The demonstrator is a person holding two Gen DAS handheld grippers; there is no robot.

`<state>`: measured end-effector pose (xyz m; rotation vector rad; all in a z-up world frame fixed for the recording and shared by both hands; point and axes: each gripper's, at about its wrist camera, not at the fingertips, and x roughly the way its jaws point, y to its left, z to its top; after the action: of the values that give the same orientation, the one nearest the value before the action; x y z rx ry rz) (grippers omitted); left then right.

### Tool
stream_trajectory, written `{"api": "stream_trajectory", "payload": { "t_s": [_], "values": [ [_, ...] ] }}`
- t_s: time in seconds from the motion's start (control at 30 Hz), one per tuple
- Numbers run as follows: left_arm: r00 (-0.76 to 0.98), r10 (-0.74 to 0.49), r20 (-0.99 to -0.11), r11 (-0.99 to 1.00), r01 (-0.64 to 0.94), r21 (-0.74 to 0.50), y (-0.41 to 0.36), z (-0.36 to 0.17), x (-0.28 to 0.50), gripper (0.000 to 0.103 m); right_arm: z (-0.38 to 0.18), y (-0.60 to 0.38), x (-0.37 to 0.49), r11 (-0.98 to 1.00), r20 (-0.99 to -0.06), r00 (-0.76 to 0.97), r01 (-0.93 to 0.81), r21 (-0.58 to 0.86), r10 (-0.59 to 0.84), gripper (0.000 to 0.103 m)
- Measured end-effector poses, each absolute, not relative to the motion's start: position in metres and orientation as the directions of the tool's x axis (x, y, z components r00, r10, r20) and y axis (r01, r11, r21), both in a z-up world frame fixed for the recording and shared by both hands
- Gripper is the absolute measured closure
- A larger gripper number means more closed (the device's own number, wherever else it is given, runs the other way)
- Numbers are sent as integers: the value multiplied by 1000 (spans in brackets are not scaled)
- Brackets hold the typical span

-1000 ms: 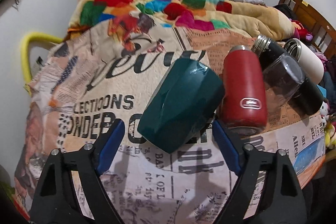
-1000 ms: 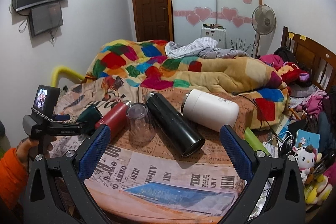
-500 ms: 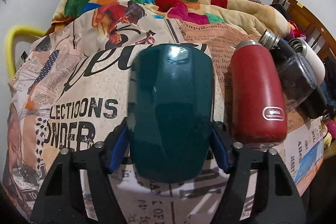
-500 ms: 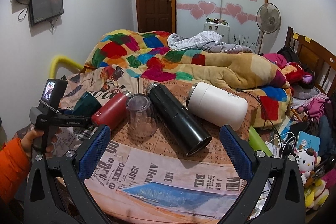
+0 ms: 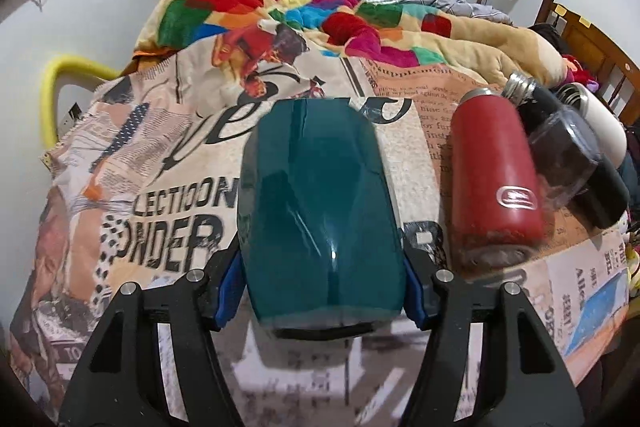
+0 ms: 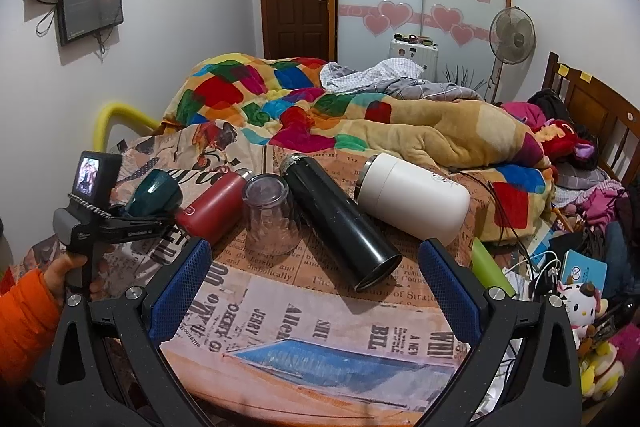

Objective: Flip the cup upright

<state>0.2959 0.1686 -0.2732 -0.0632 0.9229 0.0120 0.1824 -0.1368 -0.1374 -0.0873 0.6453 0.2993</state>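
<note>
— The teal cup [image 5: 320,211]?
— Near the table's [image 6: 320,311] left edge, clamped in the left gripper [image 5: 320,291]; its pads mostly hidden, long axis running away from the gripper
— The right gripper [image 6: 316,291]?
— Spread wide, holding nothing, over the near edge

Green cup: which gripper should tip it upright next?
Left. The left gripper is shut on the green cup, which isn't upright. The right gripper is open and well clear.

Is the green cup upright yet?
No. The green cup lies tilted lengthwise between the left tool's pads, its flat end pointing away.
</note>
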Motion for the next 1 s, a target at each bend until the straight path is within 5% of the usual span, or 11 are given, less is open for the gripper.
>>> {"api": "stream_trajectory", "payload": {
  "t_s": [0.2,0.23,0.27,0.37,0.4,0.53,0.63,0.77,1.0],
  "values": [
    [643,-24,-766,999,-8,-39,161,-242,269,57,-133,-135,175,951,-595,762,-308,15,256,0],
    [663,-41,-747,999,6,-49,160,-232,264,93,-132,-135,173,951,-594,762,-309,15,257,0],
    [665,-55,-745,998,15,-61,159,-225,262,102,-131,-135,172,950,-592,763,-310,16,259,0],
    [667,-99,-739,995,47,-91,156,-211,258,102,-128,-134,166,948,-588,763,-317,22,269,0],
    [671,-91,-736,996,50,-77,155,-210,256,100,-128,-135,165,948,-587,763,-318,22,270,0],
    [655,-63,-753,998,27,-60,156,-220,258,60,-128,-137,162,947,-588,762,-321,20,271,0],
    [655,-40,-754,998,-4,-57,161,-224,266,50,-131,-139,164,948,-594,760,-319,9,262,0],
    [674,-41,-738,996,-34,-87,170,-218,296,12,-134,-143,172,952,-600,760,-307,9,251,0],
    [614,-119,-781,983,-36,-178,175,-224,388,11,-147,-143,186,957,-625,746,-290,6,230,0]
  ]
}}
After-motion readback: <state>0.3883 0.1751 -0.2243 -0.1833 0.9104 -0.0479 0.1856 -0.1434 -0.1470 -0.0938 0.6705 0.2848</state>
